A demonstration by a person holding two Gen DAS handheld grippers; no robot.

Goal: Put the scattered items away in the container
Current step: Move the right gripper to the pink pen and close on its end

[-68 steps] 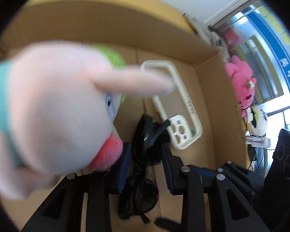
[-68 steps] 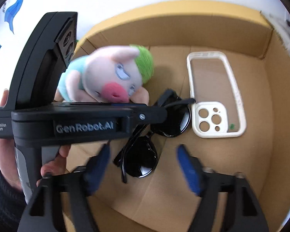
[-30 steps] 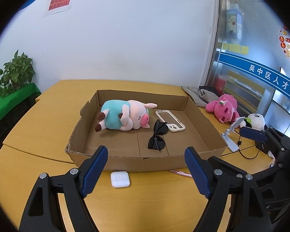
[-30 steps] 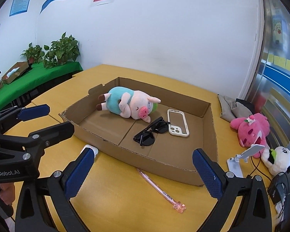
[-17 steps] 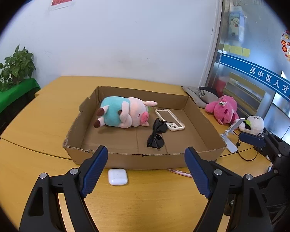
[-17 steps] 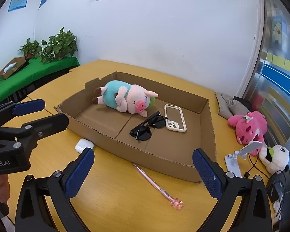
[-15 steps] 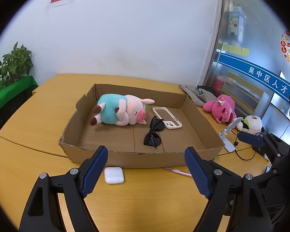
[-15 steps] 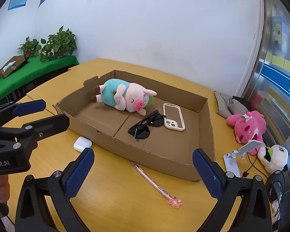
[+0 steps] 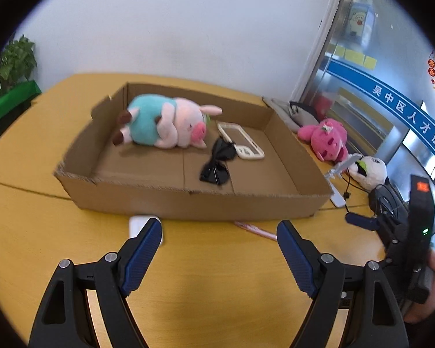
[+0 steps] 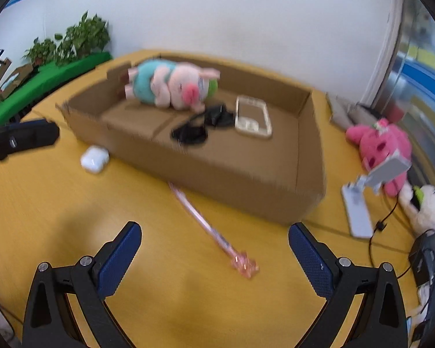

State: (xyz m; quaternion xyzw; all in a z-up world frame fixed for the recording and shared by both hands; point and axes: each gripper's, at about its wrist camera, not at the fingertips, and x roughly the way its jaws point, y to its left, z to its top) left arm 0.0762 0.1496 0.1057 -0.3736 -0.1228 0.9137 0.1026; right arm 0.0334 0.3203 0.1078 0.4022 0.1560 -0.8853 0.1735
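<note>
A shallow cardboard box [image 9: 188, 200] [image 10: 240, 179] on the yellow table holds a pig plush [image 9: 165, 126] [image 10: 174, 85], black sunglasses [image 9: 217, 163] [image 10: 201, 126] and a white phone case [image 9: 242, 145] [image 10: 252, 117]. Outside its front wall lie a white earbud case [image 10: 94, 159] [image 9: 137, 224], partly behind my left finger, and a pink pen [image 10: 208, 229] [image 9: 255, 229]. My left gripper [image 9: 219, 233] is open above the table near the earbud case. My right gripper [image 10: 214, 240] is open, with the pen's lower end between its fingers, untouched.
Right of the box sit a pink plush [image 10: 382, 145] [image 9: 327, 140], a white panda plush [image 10: 426, 206] [image 9: 368, 171], a phone stand [image 10: 359, 206] with cables, and grey cloth [image 9: 293, 116]. Potted plants [image 10: 72, 40] on a green surface stand at the far left.
Both grippers have sunk toward the table and tilted down. The box, earbud case and pen now look larger and closer. Earlier the left gripper let go of the pig plush in the box.
</note>
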